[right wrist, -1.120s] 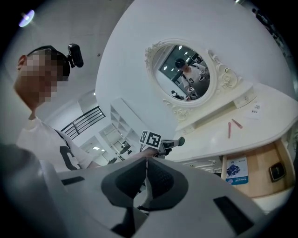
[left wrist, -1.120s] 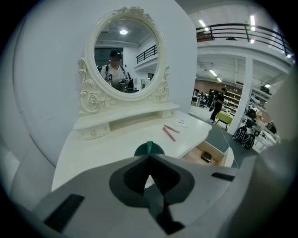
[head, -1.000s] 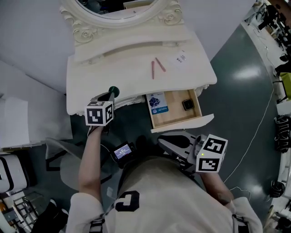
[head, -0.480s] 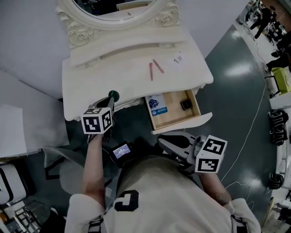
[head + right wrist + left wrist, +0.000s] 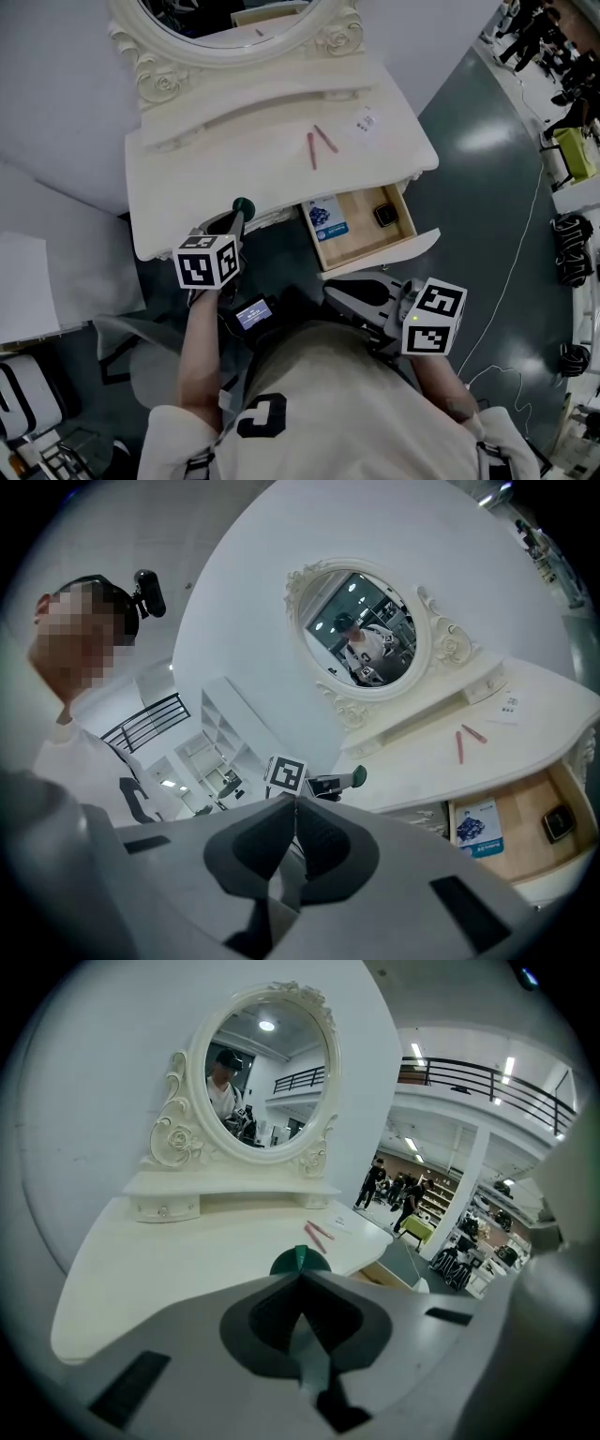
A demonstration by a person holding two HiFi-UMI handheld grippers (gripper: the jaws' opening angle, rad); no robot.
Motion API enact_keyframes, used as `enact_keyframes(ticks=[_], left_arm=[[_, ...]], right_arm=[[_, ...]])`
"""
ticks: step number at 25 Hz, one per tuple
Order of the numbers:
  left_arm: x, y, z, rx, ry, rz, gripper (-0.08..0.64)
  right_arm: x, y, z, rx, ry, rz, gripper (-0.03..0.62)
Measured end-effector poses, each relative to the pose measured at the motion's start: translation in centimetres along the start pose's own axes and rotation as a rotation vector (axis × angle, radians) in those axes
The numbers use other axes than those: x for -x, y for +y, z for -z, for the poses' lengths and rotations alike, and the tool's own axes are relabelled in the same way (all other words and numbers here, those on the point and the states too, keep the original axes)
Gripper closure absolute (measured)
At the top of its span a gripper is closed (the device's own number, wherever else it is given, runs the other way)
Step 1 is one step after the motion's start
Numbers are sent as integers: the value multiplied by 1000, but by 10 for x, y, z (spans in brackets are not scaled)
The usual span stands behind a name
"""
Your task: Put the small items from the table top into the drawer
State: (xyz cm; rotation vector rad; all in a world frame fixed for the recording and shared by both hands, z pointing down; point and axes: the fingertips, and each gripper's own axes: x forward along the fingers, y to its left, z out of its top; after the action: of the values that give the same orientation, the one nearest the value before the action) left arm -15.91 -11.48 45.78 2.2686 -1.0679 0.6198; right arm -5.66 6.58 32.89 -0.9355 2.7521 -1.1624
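Two pink sticks [image 5: 319, 145] and a small white card [image 5: 366, 122] lie on the white dressing table [image 5: 216, 159]. Its right drawer [image 5: 382, 255] stands pulled out, with a blue booklet [image 5: 325, 216] and a small dark item [image 5: 384, 216] inside. My left gripper [image 5: 242, 204], green-tipped, is shut and empty at the table's front edge, left of the drawer; its tips [image 5: 300, 1265] meet. My right gripper [image 5: 337, 291] is shut and empty, held low in front of the drawer, close to my body. In the right gripper view I see the left gripper [image 5: 342, 780], the sticks [image 5: 466, 741] and the booklet [image 5: 478, 825].
An oval mirror [image 5: 225, 19] in an ornate frame stands at the table's back on a raised shelf [image 5: 253, 98]. A small screen device [image 5: 251, 314] hangs at my waist. A cable [image 5: 525, 272] runs over the dark floor at right. A grey seat [image 5: 141, 347] is lower left.
The left gripper has tilted a little while staying at the table's front edge. The head view has drifted slightly. Both grippers stay shut; nothing on the table has moved.
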Motion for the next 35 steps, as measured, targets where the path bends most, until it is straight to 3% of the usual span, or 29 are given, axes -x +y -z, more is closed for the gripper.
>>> enact_keyframes(ticks=[19, 27, 35], left_arm=[[-21, -33, 21, -18, 56, 118, 508], [-28, -66, 12, -15, 63, 136, 508], [-41, -104, 6, -17, 61, 92, 508]], right_arm=[[-2, -4, 11, -33, -33, 66, 563], [18, -16, 4, -45, -46, 18, 563], [58, -37, -8, -64, -40, -43, 563]])
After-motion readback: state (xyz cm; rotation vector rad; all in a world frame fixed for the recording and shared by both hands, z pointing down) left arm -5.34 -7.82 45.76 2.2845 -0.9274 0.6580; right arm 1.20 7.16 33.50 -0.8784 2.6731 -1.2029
